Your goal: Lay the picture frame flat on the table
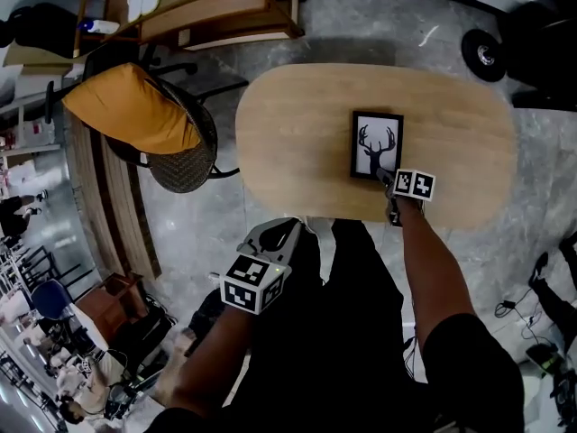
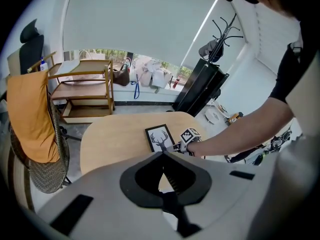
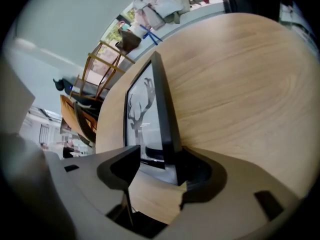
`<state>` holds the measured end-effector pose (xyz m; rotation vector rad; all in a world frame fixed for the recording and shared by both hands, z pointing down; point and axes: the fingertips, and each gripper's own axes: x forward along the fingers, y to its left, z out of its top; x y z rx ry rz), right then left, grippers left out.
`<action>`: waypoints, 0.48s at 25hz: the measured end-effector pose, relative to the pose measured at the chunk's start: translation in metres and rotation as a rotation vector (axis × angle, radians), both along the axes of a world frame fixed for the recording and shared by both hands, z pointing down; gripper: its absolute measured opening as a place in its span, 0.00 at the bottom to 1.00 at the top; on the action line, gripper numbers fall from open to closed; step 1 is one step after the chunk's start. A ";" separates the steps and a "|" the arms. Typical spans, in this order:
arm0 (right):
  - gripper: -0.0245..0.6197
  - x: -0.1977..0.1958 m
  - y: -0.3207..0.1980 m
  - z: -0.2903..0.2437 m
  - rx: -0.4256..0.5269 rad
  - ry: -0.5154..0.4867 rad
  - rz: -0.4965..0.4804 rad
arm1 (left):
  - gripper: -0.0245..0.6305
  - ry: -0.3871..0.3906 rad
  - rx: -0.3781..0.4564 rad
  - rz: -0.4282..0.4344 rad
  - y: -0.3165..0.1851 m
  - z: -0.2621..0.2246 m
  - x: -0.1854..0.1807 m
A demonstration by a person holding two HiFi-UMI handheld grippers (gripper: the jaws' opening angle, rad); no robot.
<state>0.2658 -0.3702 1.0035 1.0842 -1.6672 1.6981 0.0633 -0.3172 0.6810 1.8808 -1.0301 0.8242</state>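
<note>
- Picture frame (image 1: pixel 377 145) is seen flat, face up, on the table (image 1: pixel 288 124), right of centre; task judged prob. done.
- Right gripper (image 3: pixel 159 166) is spread wide round the frame's near corner, w/ one jaw clear, so no grip is read.
- Left gripper (image 2: pixel 162 156) is held closed and empty near the body, out of the way.

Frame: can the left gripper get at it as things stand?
Probably yes: bare table lies between left gripper and frame; right gripper sits only at its near right corner.

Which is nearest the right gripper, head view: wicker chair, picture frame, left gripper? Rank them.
1. picture frame: at the right gripper jaws, on the table.
2. left gripper: lower left, off the table.
3. wicker chair: far left, beyond the table.
</note>
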 end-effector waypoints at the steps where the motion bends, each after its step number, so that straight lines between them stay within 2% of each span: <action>1: 0.41 -0.001 0.002 0.000 0.003 0.024 -0.040 | 0.04 0.000 0.005 -0.001 0.000 -0.002 0.000; 6: 0.44 0.006 0.012 -0.003 -0.014 0.117 -0.131 | 0.04 -0.004 0.033 -0.008 0.001 -0.013 -0.003; 12: 0.44 0.011 0.022 -0.020 -0.011 0.112 -0.168 | 0.04 -0.009 0.074 -0.023 0.007 -0.030 -0.010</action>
